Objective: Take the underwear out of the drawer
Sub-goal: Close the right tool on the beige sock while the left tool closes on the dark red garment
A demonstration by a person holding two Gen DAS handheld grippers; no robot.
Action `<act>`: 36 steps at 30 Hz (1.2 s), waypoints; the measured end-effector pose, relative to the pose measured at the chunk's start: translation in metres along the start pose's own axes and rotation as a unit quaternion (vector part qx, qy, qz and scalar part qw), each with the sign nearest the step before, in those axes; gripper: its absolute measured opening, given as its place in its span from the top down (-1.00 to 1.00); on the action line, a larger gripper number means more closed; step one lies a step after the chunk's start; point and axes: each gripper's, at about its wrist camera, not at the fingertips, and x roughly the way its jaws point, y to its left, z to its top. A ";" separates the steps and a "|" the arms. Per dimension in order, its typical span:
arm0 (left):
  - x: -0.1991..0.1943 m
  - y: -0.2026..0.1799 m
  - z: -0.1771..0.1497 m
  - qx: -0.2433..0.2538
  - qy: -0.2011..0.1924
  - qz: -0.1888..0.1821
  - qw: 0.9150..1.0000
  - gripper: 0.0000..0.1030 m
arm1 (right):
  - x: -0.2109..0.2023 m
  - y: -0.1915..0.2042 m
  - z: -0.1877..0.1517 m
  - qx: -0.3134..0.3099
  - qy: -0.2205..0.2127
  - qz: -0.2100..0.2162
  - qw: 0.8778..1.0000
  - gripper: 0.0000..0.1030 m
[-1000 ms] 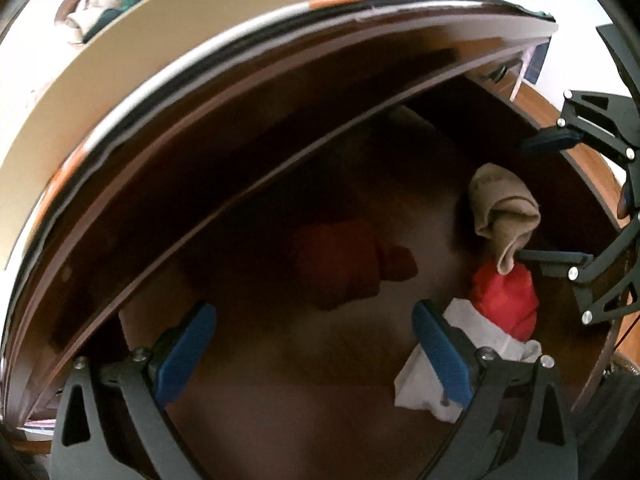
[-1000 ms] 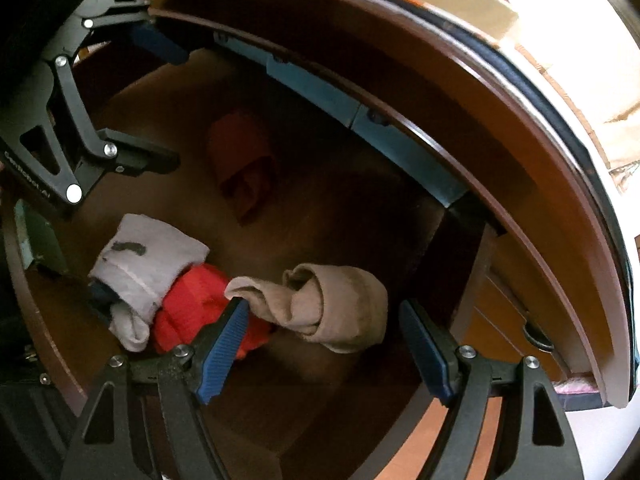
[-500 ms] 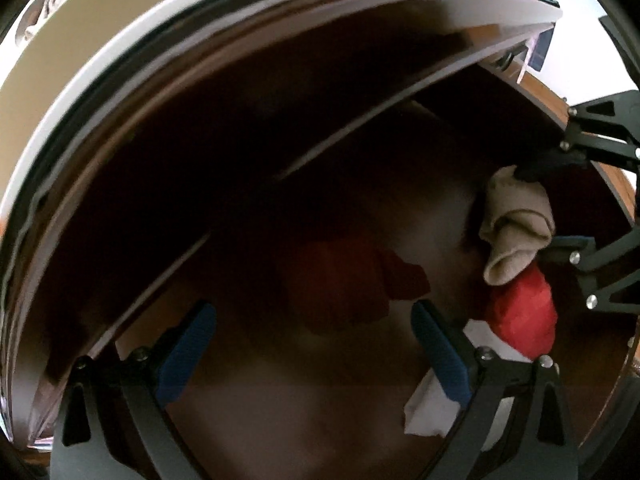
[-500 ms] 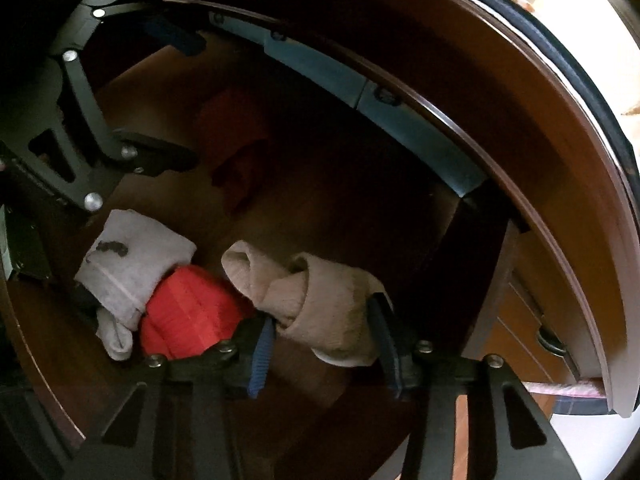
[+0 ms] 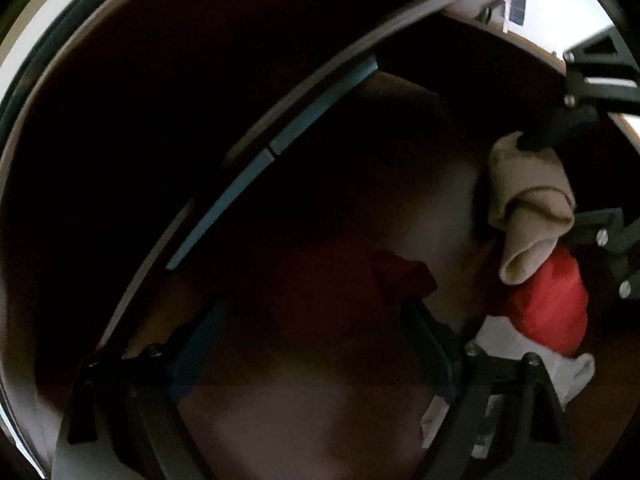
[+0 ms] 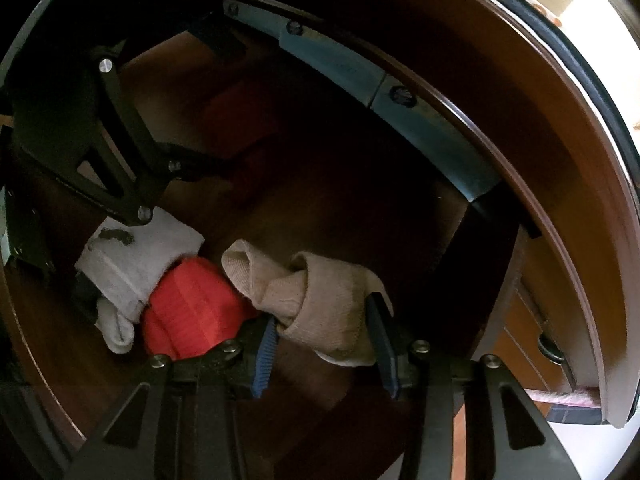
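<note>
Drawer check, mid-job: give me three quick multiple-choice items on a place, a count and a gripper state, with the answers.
1. Where does the bright red bundle lie?
A. Between the white bundle and the beige bundle
B. Alone at the back of the drawer
C. On top of the beige bundle

2. How many cloth bundles show in the drawer, counting the dark red one in shadow?
A. Two
B. Four
C. Six

3. What is the right gripper doing?
A. Hanging open over bare wood
B. Clamped on the beige bundle
C. Holding the white bundle

Answers:
1 A, the red one touches both neighbours in the right wrist view.
2 B, white, bright red, beige and dark red.
3 B, both blue pads press the beige cloth.
</note>
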 end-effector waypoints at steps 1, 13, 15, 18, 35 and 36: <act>0.000 -0.003 0.001 0.007 -0.002 0.010 1.000 -0.50 | 0.003 0.004 0.001 -0.002 0.001 -0.001 1.000 0.12; -0.010 0.008 -0.005 -0.020 0.004 -0.047 0.999 0.53 | 0.002 0.001 0.002 0.009 -0.003 0.008 1.000 0.13; -0.015 0.013 -0.008 -0.031 0.001 -0.046 0.998 0.54 | -0.002 -0.003 0.001 0.014 -0.008 0.011 1.000 0.19; -0.024 0.020 -0.013 -0.048 -0.006 -0.057 0.997 0.54 | -0.009 -0.008 0.001 0.020 -0.018 0.016 1.000 0.22; -0.044 0.067 -0.067 -0.148 -0.060 -0.082 0.984 0.54 | -0.036 -0.016 -0.015 0.036 -0.067 0.023 0.997 0.54; -0.047 0.071 -0.070 -0.156 -0.066 -0.085 0.982 0.54 | -0.038 -0.017 -0.017 0.037 -0.072 0.022 0.997 0.56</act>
